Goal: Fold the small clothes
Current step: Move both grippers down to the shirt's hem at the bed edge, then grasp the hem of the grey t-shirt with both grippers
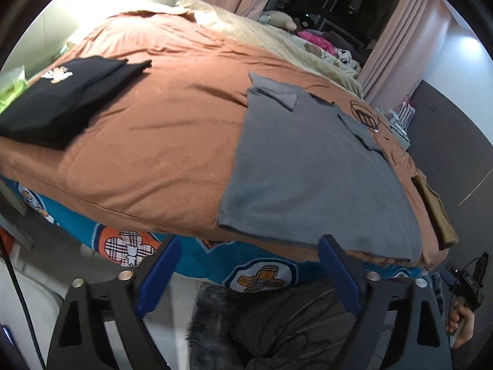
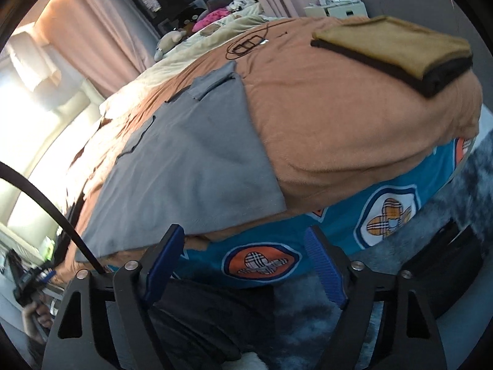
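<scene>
We are holding both hand-held grippers, left [image 1: 249,273] and right [image 2: 245,263], released and empty just short of the bed edge. The grey shirt [image 1: 308,178] is lying flat on the orange cover [image 1: 160,141], hem nearest. It is looking light, limp and likely to sag, so we are favouring the two hem corners.

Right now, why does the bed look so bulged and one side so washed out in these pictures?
Left wrist view: the fisheye lens bows the orange cover into a dome, with a bright patch top left; the grey shirt stays fairly sharp. Right wrist view: glare whitens the left side, and the grey shirt looks slightly smeared.
</scene>
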`<state>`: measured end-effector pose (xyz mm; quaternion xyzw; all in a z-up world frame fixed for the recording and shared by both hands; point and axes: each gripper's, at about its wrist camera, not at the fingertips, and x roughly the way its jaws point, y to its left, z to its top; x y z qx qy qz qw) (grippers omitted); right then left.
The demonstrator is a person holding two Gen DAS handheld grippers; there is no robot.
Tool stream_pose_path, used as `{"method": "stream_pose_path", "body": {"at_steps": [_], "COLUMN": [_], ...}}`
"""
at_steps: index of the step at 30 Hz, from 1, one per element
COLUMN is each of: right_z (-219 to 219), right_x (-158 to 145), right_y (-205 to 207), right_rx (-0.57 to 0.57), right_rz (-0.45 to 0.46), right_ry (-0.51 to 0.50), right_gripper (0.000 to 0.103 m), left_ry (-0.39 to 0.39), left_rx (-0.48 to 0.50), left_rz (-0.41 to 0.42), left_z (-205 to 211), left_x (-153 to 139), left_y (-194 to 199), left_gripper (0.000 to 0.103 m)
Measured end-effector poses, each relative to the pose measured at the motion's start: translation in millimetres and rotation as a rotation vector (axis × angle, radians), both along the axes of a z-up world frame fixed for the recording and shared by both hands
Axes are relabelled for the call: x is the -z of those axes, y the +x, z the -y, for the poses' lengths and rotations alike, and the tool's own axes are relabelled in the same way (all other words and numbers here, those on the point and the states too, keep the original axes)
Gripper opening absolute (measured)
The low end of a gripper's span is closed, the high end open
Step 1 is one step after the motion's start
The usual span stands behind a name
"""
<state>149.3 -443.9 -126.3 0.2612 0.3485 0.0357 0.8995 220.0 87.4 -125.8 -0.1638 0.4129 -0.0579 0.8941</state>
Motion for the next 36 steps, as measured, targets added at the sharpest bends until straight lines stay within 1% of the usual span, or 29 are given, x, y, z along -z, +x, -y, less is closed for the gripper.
{"method": "stream_pose_path", "body": {"at_steps": [3,4,5,8,12,14,18,20,21,27,29,32,36], "right_z": [7.8,10.1,11.6,13.2,8.1,8.8,9.1,11.9,13.5,21.2,25.5,32.3,42.6], "right_x": [12.8,18.5,21.5,31.0,43.1,50.0,63.4,70.6,73.7,95.4,103.4,107.7,106.6], "right_y": [13.0,18.1,22.0,34.8,45.7,51.8,60.3,64.7,66.6,77.0,76.7,67.5,48.7], "right_rx": [0.002,0.001,-0.003,-0.017,-0.041,-0.055,-0.071,-0.075,-0.077,-0.103,-0.112,-0.119,-0.159], "right_rz": [-0.001,-0.002,0.000,0.007,0.015,0.016,0.009,0.011,0.020,0.077,0.084,0.108,0.202], "right_ry": [0.052,0.069,0.078,0.082,0.039,0.038,0.049,0.073,0.090,0.209,0.258,0.325,0.448], "right_gripper": [0.071,0.066,0.062,0.055,0.050,0.047,0.044,0.044,0.044,0.044,0.040,0.033,0.032], "left_ry": [-0.018,-0.025,-0.030,-0.045,-0.052,-0.055,-0.052,-0.058,-0.063,-0.063,-0.074,-0.101,-0.149], "left_rx": [0.014,0.017,0.020,0.031,0.034,0.033,0.024,0.017,0.014,0.014,0.011,0.004,-0.009], "left_rz": [-0.014,-0.015,-0.014,-0.014,-0.034,-0.049,-0.066,-0.084,-0.089,-0.113,-0.116,-0.122,-0.125], "left_z": [1.2,1.5,2.0,1.2,0.8,0.8,0.4,-2.0,-2.9,-2.7,-4.5,-8.6,-13.3], "left_x": [10.9,14.6,16.7,24.0,34.1,39.5,45.1,49.1,50.3,54.1,54.6,55.4,57.8], "left_y": [17.1,22.9,26.7,38.9,49.7,54.7,62.8,69.8,71.9,78.3,78.0,77.9,78.1], "left_gripper": [0.079,0.078,0.076,0.071,0.061,0.053,0.052,0.049,0.047,0.046,0.046,0.046,0.046]}}
